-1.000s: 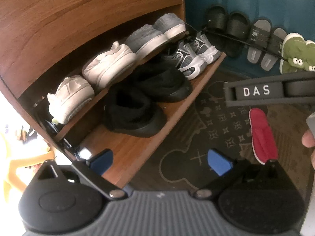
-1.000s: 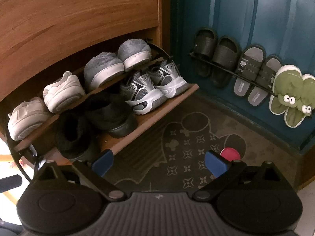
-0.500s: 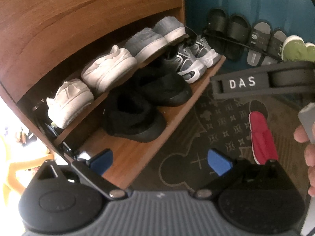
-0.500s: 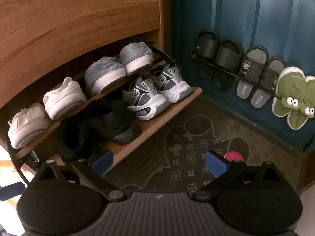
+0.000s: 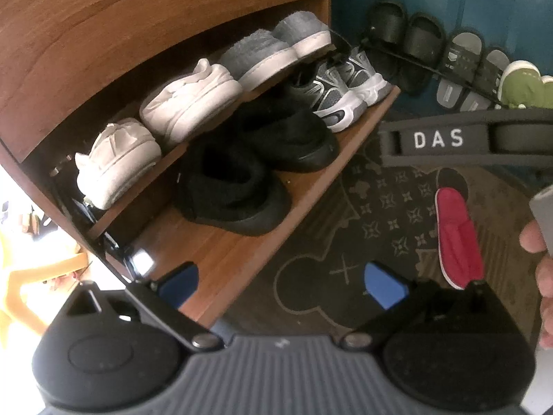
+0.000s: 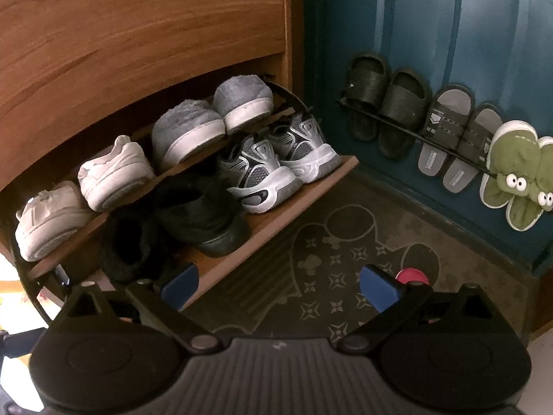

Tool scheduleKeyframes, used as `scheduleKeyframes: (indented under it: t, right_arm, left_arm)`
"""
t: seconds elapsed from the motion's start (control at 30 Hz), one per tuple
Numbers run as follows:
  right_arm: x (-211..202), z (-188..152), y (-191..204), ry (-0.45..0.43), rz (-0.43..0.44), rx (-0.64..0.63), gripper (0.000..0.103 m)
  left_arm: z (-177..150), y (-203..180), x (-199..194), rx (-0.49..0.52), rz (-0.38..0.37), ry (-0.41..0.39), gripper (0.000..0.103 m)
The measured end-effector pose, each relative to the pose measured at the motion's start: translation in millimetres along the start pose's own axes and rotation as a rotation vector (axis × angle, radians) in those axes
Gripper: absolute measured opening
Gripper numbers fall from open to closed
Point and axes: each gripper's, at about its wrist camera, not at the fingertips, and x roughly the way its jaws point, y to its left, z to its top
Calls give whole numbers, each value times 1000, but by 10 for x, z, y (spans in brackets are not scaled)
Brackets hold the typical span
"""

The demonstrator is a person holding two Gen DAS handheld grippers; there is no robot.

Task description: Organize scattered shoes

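Observation:
A red slipper [image 5: 458,235] lies on the dark patterned mat [image 5: 376,207], to the right of my open, empty left gripper [image 5: 281,287]. In the right wrist view only the red slipper's toe [image 6: 412,275] shows, just beyond the right fingertip of my open right gripper [image 6: 278,290]. The wooden shoe rack [image 6: 262,221] holds white sneakers [image 5: 186,103] and grey shoes [image 5: 262,52] on its upper shelf. Black fuzzy slippers [image 5: 235,193] and grey running shoes [image 5: 331,93] sit on the lower shelf.
Black slides [image 6: 383,103], grey slides [image 6: 452,138] and green frog slippers [image 6: 518,173] hang on a rail along the teal door [image 6: 449,34]. The other gripper's body marked DAS [image 5: 449,138] and a hand [image 5: 542,259] cross the left wrist view at right.
The right gripper has drifted slightly forward and left over the mat. In the left wrist view the scene has shifted only a little. Both stay open.

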Motion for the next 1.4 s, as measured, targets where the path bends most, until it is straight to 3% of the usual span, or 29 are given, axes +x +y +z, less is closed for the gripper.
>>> scheduleKeyframes:
  t: [0.37, 1.4]
  right_arm:
    - [34, 4, 17, 3, 4, 1, 100]
    - [135, 86, 115, 1, 51, -8, 100]
  left_arm:
    - [45, -61, -32, 17, -8, -28, 103]
    - [166, 53, 84, -43, -21, -3, 103]
